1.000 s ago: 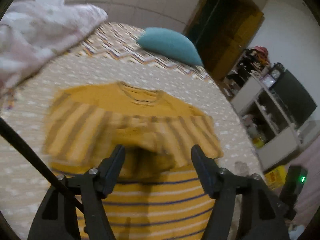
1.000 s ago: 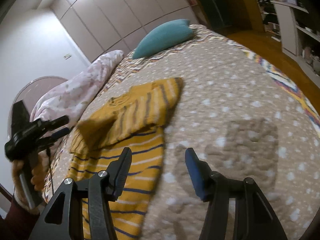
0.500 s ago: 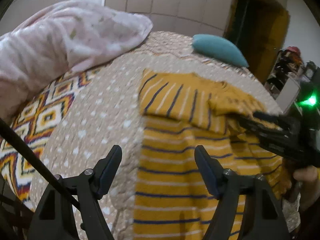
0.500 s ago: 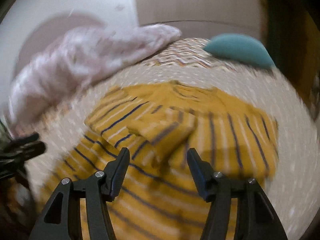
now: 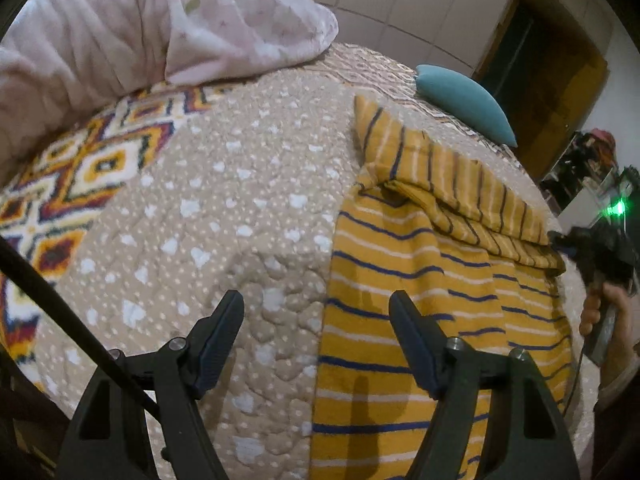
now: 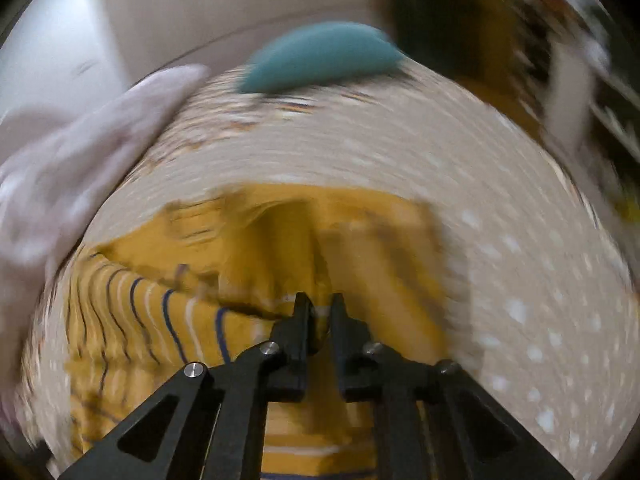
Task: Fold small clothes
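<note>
Folding is only partway done, by the look of it. Yellow striped top point(image 5: 404, 308) is lying flat on the bed point(image 5: 224, 216), w/ its upper part already turned down across the body as a crosswise band. Sides and hem are looking unfolded, so I'd say at least 1 or 2 more folds are left.

Right gripper point(image 6: 320, 306) is sitting at that turned-down edge, its jaws having just been closing. They're nearly together now w/ yellow cloth bunching between them, so it's probably pinching the fold, tho the right wrist view is too smeared to be sure. Left gripper point(image 5: 316, 316) is hanging spread wide over the top's left edge, straddling cloth and quilt, gripping nothing.

Bed is wearing a beige dotted quilt, w/ a bright diamond-patterned cover point(image 5: 72, 184) showing at the left. Pink blanket point(image 5: 152, 28) is heaped beyond it, teal pillow point(image 5: 464, 100) near the far end. Pale wardrobe panels are running along the back wall, w/ a dark doorway and cluttered shelves to the right.
</note>
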Demonstrator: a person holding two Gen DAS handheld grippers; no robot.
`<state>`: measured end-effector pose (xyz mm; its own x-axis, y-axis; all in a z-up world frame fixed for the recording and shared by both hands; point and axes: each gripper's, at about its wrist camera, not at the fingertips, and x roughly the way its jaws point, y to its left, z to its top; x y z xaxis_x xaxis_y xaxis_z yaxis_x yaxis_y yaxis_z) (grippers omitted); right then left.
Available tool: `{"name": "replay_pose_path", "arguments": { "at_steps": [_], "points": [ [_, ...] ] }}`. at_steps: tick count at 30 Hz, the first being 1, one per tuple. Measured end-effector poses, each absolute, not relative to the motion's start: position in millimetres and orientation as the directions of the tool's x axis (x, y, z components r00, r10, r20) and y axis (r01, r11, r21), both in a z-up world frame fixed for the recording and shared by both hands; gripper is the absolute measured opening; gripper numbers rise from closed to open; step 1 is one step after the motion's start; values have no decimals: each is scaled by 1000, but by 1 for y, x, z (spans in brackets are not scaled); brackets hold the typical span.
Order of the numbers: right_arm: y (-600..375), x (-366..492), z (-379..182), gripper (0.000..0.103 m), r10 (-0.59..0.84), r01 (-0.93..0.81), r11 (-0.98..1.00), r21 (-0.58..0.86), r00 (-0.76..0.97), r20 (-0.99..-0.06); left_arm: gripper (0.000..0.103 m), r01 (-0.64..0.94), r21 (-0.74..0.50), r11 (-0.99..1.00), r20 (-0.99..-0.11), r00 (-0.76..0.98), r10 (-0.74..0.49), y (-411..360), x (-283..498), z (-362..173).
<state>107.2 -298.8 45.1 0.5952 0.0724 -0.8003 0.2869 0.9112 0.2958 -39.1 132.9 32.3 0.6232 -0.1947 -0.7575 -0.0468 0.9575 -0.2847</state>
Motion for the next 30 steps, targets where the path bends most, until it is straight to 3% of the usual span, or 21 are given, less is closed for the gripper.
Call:
{"name": "replay_pose_path", "arguments": {
  "at_steps": [2, 5, 11, 13, 14, 15, 25, 28, 30],
  "points": [
    [-323, 88, 45, 41, 161, 284, 868, 408, 616, -771, 74, -44, -320, 946, -767, 599, -231, 133, -38, 26],
    [-340, 57, 53, 47, 212, 253, 851, 460, 636, -742, 74, -36, -382, 924, -772, 561, -298, 132, -36, 16],
    [-346, -7, 34, 49, 403, 179, 787, 591, 575, -711, 72, 0, -461, 887, -753, 528, -392, 124, -44, 8],
    [-338, -30, 20, 49, 468, 161, 759, 631, 540, -700, 58, 17, -498, 867, -744, 506, -437, 120, -50, 7],
    [-334, -40, 15, 49, 492, 152, 747, 647, 528, -692, 43, 25, -511, 859, -743, 490, -456, 118, -52, 5],
    [-327, -46, 9, 49, 516, 142, 736, 662, 516, -684, 35, 30, -520, 854, -742, 480, -469, 115, -55, 4],
    [-257, -123, -9, 50, 666, -11, 653, 757, 485, -567, 36, 56, -563, 825, -692, 514, -507, 108, -103, 4],
    [-239, -136, -11, 34, 651, -28, 686, 727, 471, -596, 35, 44, -561, 826, -692, 522, -498, 106, -109, 4],
    [-233, -138, -13, 13, 615, -5, 720, 694, 469, -635, 13, 10, -505, 863, -735, 520, -436, 106, -109, 7]
  ]
}}
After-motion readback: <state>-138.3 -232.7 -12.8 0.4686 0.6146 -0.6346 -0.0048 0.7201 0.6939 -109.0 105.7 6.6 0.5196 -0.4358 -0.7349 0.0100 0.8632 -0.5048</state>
